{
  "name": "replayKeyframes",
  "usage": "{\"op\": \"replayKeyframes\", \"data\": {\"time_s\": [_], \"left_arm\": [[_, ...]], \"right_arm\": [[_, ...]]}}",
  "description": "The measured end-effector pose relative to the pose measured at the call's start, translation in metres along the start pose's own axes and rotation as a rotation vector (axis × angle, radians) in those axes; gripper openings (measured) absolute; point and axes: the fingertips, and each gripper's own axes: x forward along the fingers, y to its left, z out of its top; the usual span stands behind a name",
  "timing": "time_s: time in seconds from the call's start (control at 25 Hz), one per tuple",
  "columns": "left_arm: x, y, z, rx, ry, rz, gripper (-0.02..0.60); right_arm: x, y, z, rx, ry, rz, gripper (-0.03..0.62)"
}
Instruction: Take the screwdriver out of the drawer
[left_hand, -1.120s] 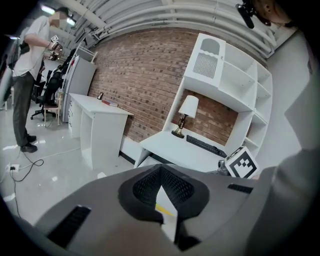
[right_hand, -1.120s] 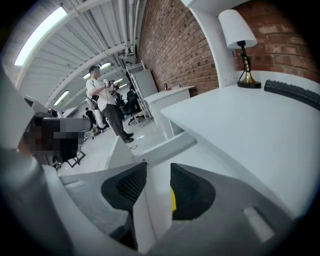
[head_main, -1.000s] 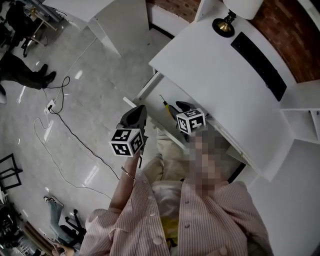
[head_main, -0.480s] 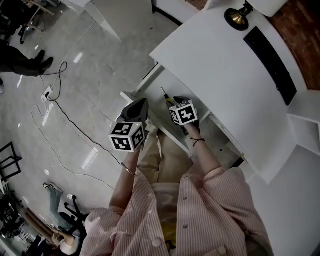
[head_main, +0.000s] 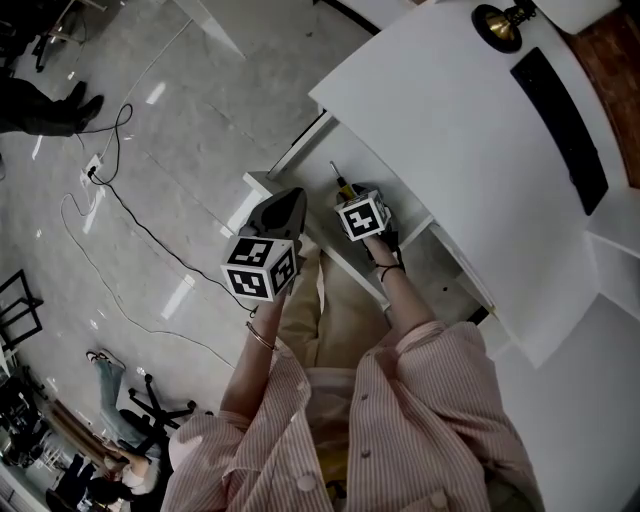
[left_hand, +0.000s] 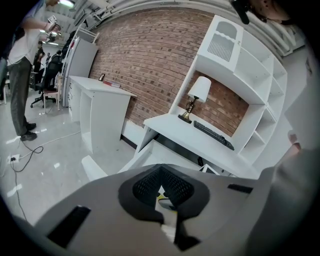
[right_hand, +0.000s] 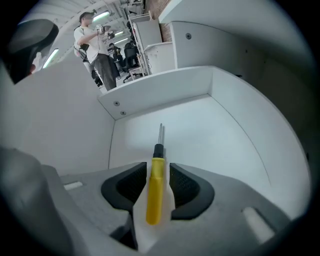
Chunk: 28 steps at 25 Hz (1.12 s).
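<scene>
A screwdriver (right_hand: 155, 185) with a yellow handle and a thin metal shaft lies on the floor of the open white drawer (right_hand: 210, 130). Its handle sits between the two dark pads of my right gripper (right_hand: 156, 181), with a thin strip of white showing on each side, so the jaws stand open around it. In the head view the right gripper (head_main: 349, 197) reaches into the drawer (head_main: 405, 215) and the screwdriver (head_main: 341, 183) points away from it. My left gripper (head_main: 285, 207) hovers just outside the drawer's front, its jaws (left_hand: 161, 186) closed on nothing.
The drawer hangs under a white desk (head_main: 450, 110) carrying a black keyboard (head_main: 560, 120) and a lamp (head_main: 500, 18). A cable (head_main: 120, 205) trails over the shiny floor to the left. Someone stands at the far left (head_main: 40, 100). White shelves rise behind the desk (left_hand: 250, 80).
My right gripper has moved forward into the drawer until its jaws straddle the screwdriver's handle. The left gripper has barely shifted.
</scene>
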Motion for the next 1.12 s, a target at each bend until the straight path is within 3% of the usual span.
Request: {"op": "replayKeyframes", "data": {"time_s": [0.28, 0.6, 1.12], "left_arm": [[0.000, 0.003, -0.003, 0.004, 0.015, -0.013, 0.000], [-0.002, 0.004, -0.004, 0.015, 0.011, -0.029, 0.000], [-0.030, -0.002, 0.018, 0.072, -0.068, -0.067, 0.000]], "right_arm": [[0.001, -0.003, -0.001, -0.053, 0.047, -0.101, 0.106], [0.002, 0.002, 0.002, -0.097, 0.066, -0.081, 0.081], [-0.064, 0.029, 0.038, -0.091, -0.148, -0.008, 0.080]]}}
